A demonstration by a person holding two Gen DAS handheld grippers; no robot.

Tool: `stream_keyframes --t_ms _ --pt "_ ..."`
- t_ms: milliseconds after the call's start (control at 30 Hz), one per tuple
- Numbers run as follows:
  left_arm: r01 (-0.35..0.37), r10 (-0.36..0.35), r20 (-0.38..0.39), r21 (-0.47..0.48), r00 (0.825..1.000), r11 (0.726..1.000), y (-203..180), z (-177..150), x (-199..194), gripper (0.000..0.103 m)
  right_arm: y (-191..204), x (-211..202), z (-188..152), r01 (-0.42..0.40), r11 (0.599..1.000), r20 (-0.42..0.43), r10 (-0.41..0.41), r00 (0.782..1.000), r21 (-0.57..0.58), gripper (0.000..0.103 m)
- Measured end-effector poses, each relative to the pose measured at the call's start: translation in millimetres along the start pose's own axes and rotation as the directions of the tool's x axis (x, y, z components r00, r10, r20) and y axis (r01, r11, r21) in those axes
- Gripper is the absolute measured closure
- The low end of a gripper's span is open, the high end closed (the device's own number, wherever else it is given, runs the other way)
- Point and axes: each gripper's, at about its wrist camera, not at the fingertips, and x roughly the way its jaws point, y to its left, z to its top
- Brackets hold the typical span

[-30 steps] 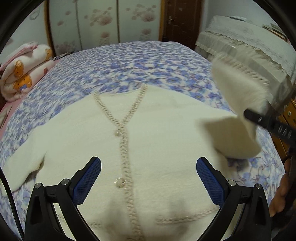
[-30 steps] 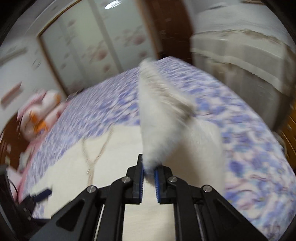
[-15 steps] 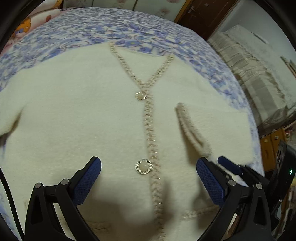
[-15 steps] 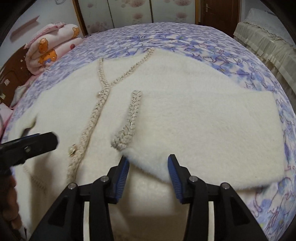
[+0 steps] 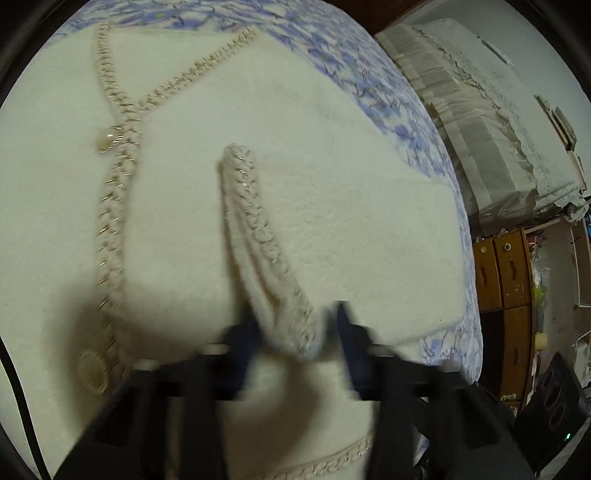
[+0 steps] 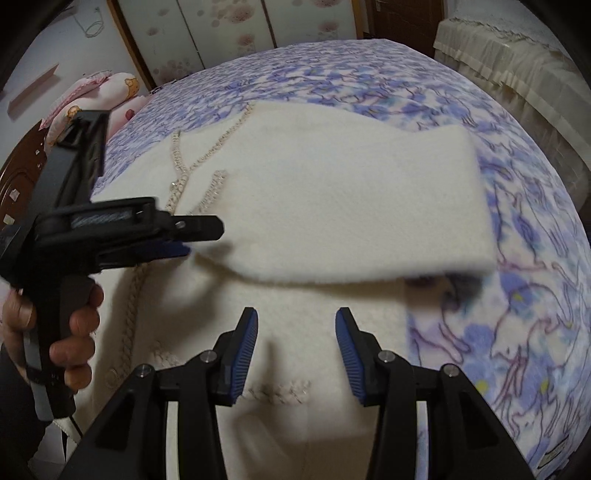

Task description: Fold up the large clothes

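A cream knit cardigan (image 6: 295,332) with braided trim and pearl buttons lies face up on the bed. Its right sleeve (image 6: 351,214) is folded across the chest, with the braided cuff (image 5: 258,229) near the button placket. My left gripper (image 5: 295,332) straddles the cuff end, its jaws blurred and part open around it; in the right wrist view it (image 6: 184,240) sits at the sleeve's cuff end. My right gripper (image 6: 295,343) is open and empty above the cardigan's lower right front.
The bed has a blue floral cover (image 6: 517,295). A folded pink quilt (image 6: 107,92) lies at the far left. A covered piece of furniture (image 5: 498,129) and wooden drawers (image 5: 506,273) stand right of the bed. Wardrobe doors (image 6: 240,33) are behind.
My right gripper let go of the sleeve and drew back, jaws wider. My left gripper moved right onto the cuff and its jaws are narrowing around it.
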Motion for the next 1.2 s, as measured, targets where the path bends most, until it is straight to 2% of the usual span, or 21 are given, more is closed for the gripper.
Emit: stream_keyframes --t_ms 100,167,233,333,367,467,500,533,600,733,833,900,1033,1067,1133,1200 --pt "-0.066 0.063 0.036 0.062 0.997 0.996 -18.1 11.2 -4.9 0.089 -7.1 -0.1 -0.7 0.013 1.000 0.002 -0.013 1.000 0.011 0.059" --pt "-0.103 0.088 0.116 0.128 0.989 0.986 -34.8 21.9 -28.9 0.089 -10.7 -3.1 1.1 0.014 1.000 0.015 -0.015 1.000 0.022 0.059" --pt "-0.125 0.088 0.208 0.172 0.974 0.977 -46.1 33.6 -61.4 0.089 -12.5 -8.5 4.0 0.012 0.999 0.036 -0.013 0.999 0.033 0.059" --pt "-0.192 0.116 0.352 0.190 0.929 0.963 -49.5 49.9 -117.1 0.089 -11.5 -15.4 8.9 0.009 1.000 0.063 -0.011 0.998 0.029 0.059" --pt "-0.214 0.130 0.382 0.185 0.915 0.959 -45.3 55.4 -131.3 0.089 -10.6 -16.9 10.2 0.008 1.000 0.070 -0.010 0.998 0.027 0.059" --pt "-0.310 0.210 0.467 0.147 0.859 0.939 -21.8 61.6 -167.6 0.089 -6.8 -17.8 13.6 0.002 1.000 0.079 -0.004 0.997 0.022 0.059" --pt "-0.328 0.232 0.475 0.129 0.849 0.936 -10.1 61.8 -173.8 0.089 -4.6 -15.6 14.7 0.002 1.000 0.076 -0.003 0.997 0.020 0.059" --pt "-0.335 0.246 0.469 0.113 0.848 0.936 1.8 61.9 -177.5 0.089 -3.9 -13.7 16.0 0.004 1.000 0.071 -0.006 0.997 0.018 0.059" --pt "-0.348 0.284 0.416 0.087 0.864 0.933 32.1 57.1 -169.9 0.087 -0.5 -6.5 17.2 0.012 1.000 0.053 -0.013 0.998 0.014 0.059" --pt "-0.420 0.388 0.259 0.079 0.885 0.904 85.4 33.0 -136.8 0.042 0.3 8.7 20.1 0.004 1.000 0.010 -0.004 1.000 0.031 0.059" --pt "-0.416 0.404 0.180 0.031 0.897 0.909 116.9 24.9 -122.9 0.040 -5.2 16.8 26.5 0.009 0.999 -0.013 -0.008 1.000 0.052 0.059" --pt "-0.395 0.394 0.160 -0.024 0.905 0.918 136.6 24.2 -121.9 0.040 -11.7 18.2 36.1 0.007 0.997 -0.015 -0.006 1.000 0.072 0.059" --pt "-0.329 0.346 0.173 -0.119 0.922 0.937 163.4 43.2 -123.6 0.037 -28.0 18.0 64.7 -0.003 0.993 0.007 0.002 1.000 0.119 0.056" --pt "-0.320 0.340 0.177 -0.130 0.924 0.938 167.2 48.4 -122.9 0.037 -35.0 20.0 76.1 -0.008 0.991 0.019 0.006 1.000 0.137 0.054" --pt "-0.295 0.317 0.170 -0.140 0.933 0.945 170.9 60.0 -116.0 0.037 -46.6 27.0 95.3 -0.005 0.986 0.029 0.000 1.000 0.165 0.044" --pt "-0.281 0.302 0.164 -0.140 0.939 0.949 172.0 70.3 -107.3 0.037 -59.4 42.1 118.0 0.007 0.981 0.022 -0.011 1.000 0.196 0.043"
